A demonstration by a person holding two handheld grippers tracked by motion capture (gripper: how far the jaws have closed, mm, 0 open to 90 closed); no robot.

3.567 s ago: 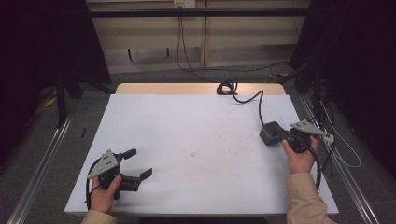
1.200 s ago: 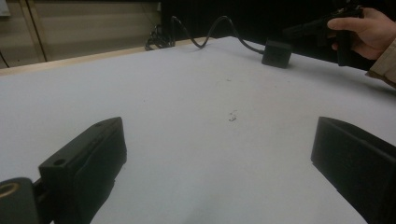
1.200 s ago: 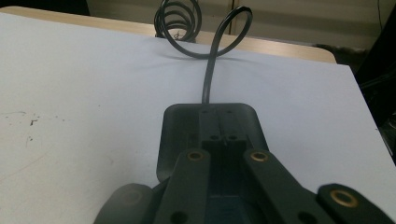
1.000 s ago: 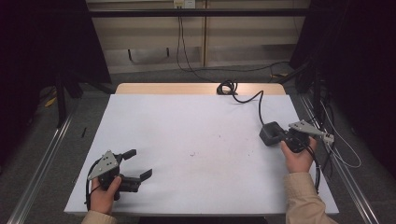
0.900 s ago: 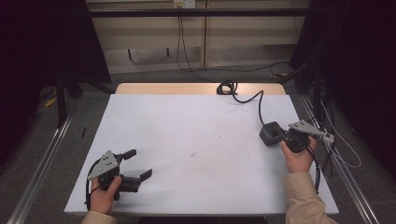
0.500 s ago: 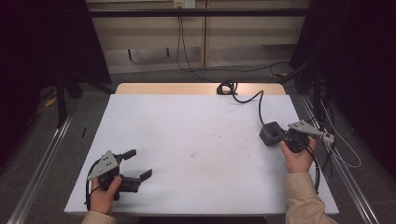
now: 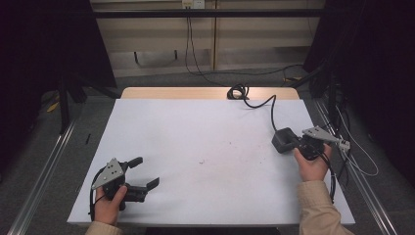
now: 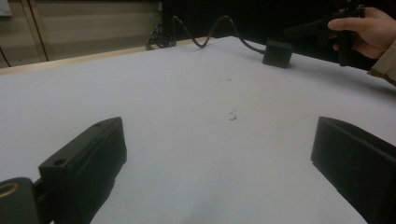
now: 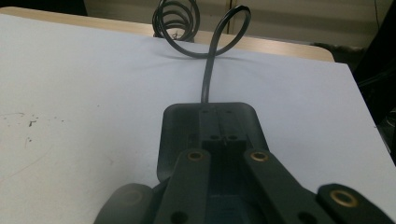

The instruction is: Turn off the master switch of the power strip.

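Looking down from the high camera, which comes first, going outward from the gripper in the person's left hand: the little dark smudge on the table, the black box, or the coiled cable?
From the left gripper:
1. Dark smudge, mid-table, to its right.
2. Black box, right side, by the right gripper.
3. Coiled cable, at the table's far edge.

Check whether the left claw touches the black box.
Apart. The high view shows the left claw near the table's front left and the black box far across at the right.

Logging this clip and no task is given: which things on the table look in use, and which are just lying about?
In use, likely:
- black box with its cable, at the right hand-held gripper, whose jaws are together over it
- left hand-held gripper, open, nothing between its jaws

Lying about:
- dark specks on the white table
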